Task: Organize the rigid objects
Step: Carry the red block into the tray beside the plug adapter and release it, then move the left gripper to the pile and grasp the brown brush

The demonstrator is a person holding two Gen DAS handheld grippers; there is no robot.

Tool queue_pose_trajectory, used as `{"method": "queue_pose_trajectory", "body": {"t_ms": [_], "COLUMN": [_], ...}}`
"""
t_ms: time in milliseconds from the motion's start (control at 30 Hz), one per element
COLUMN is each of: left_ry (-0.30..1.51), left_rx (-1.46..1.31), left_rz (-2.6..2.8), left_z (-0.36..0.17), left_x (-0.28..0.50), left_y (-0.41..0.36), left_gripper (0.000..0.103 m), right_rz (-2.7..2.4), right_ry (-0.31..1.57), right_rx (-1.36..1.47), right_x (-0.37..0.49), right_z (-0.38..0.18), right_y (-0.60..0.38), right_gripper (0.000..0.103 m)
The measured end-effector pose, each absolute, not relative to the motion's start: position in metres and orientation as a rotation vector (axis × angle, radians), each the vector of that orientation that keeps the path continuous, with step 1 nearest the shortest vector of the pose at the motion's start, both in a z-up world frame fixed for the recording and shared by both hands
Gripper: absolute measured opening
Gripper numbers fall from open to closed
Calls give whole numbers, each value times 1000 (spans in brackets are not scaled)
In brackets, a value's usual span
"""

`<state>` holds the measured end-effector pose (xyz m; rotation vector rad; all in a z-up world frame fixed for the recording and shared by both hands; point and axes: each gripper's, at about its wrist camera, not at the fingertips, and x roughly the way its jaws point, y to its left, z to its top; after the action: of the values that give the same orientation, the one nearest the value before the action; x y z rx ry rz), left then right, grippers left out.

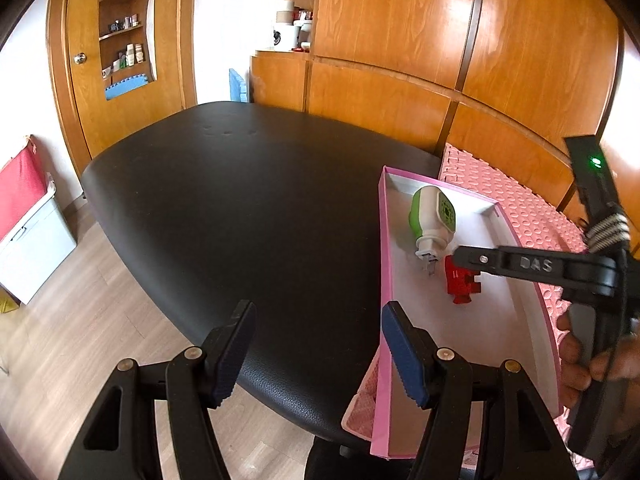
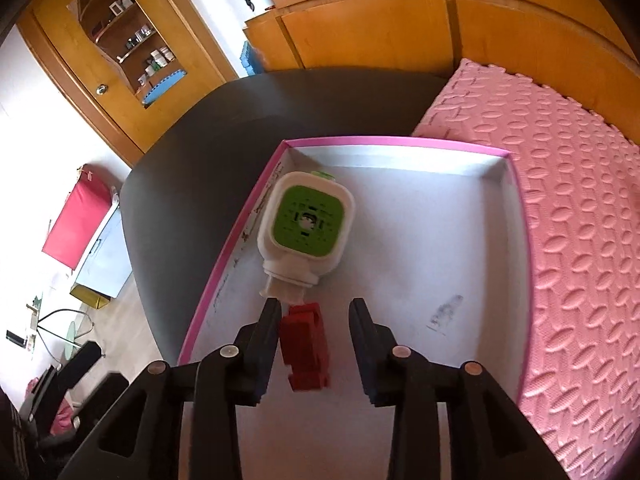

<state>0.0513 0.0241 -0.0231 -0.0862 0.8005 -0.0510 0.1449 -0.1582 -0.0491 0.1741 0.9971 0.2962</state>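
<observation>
Loosely, right gripper [image 2: 316, 312] straddles a blocky red plastic piece [image 2: 306, 354]; left gripper [image 1: 318, 326] gapes empty

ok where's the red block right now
The red block lies inside the pink-rimmed box, between the fingers of the open right claw. In both wrist views it sits just below the plug end of the green-and-white device.
</observation>
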Motion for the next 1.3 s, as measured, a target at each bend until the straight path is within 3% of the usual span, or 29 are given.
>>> {"method": "queue_pose_trajectory", "body": {"t_ms": [700, 1300], "left_ry": [756, 752], "left_rx": [6, 116], "left_rz": [-130, -251], "left_z": [-3, 2], "left_x": [31, 20], "left_y": [-15, -75], "left_gripper": [66, 68], "right_rz": [134, -84], "right_ry": [793, 734], "right_rx": [83, 81], "right_x": [69, 24], "right_z": [-2, 20], "right_y": [-216, -328], "right_gripper": [36, 36]}}
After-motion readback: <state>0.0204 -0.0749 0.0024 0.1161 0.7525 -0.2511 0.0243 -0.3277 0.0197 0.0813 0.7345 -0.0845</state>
